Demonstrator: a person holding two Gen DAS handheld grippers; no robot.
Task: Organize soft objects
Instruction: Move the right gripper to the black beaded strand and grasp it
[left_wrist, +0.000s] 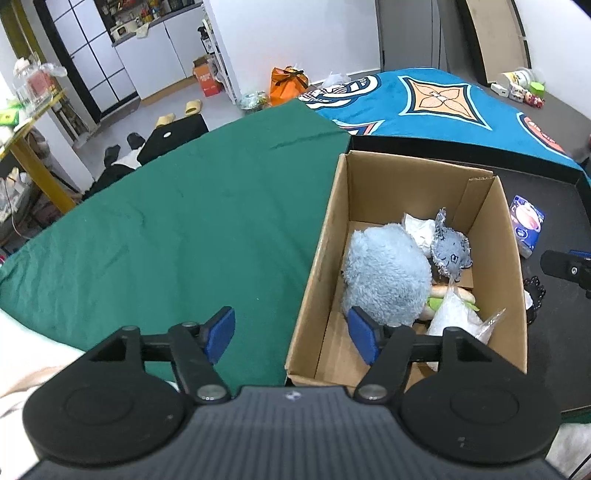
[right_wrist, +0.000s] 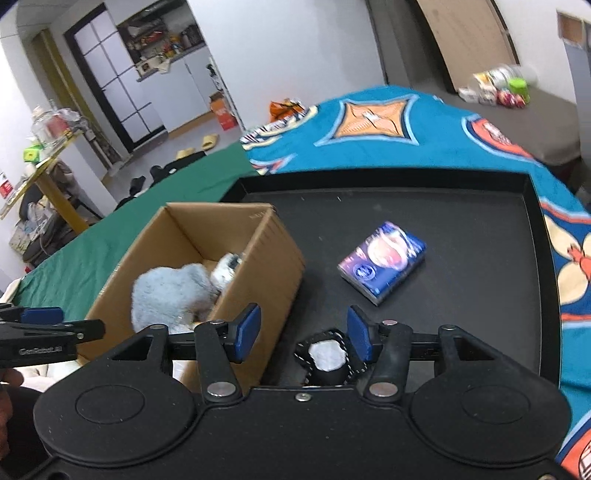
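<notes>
A cardboard box (left_wrist: 332, 236) (right_wrist: 273, 258) stands on a black tray (right_wrist: 461, 236). In it lie a fluffy light-blue plush (left_wrist: 386, 275) (right_wrist: 166, 291), a small grey plush (left_wrist: 450, 249), a hot-dog toy (left_wrist: 554, 293) and a clear plastic bag (left_wrist: 454, 317). My left gripper (left_wrist: 291, 334) is open and empty over the box's left wall. My right gripper (right_wrist: 303, 332) is open and empty above a black-and-white soft pouch (right_wrist: 327, 354) on the tray. A blue tissue pack (right_wrist: 382, 260) (left_wrist: 526, 225) lies on the tray to the right of the box.
The tray sits on a bed with a green sheet (left_wrist: 166, 221) and a blue patterned blanket (left_wrist: 443, 99). My right gripper (left_wrist: 569, 267) shows at the right edge of the left wrist view; my left gripper (right_wrist: 44, 328) shows at the left edge of the right wrist view.
</notes>
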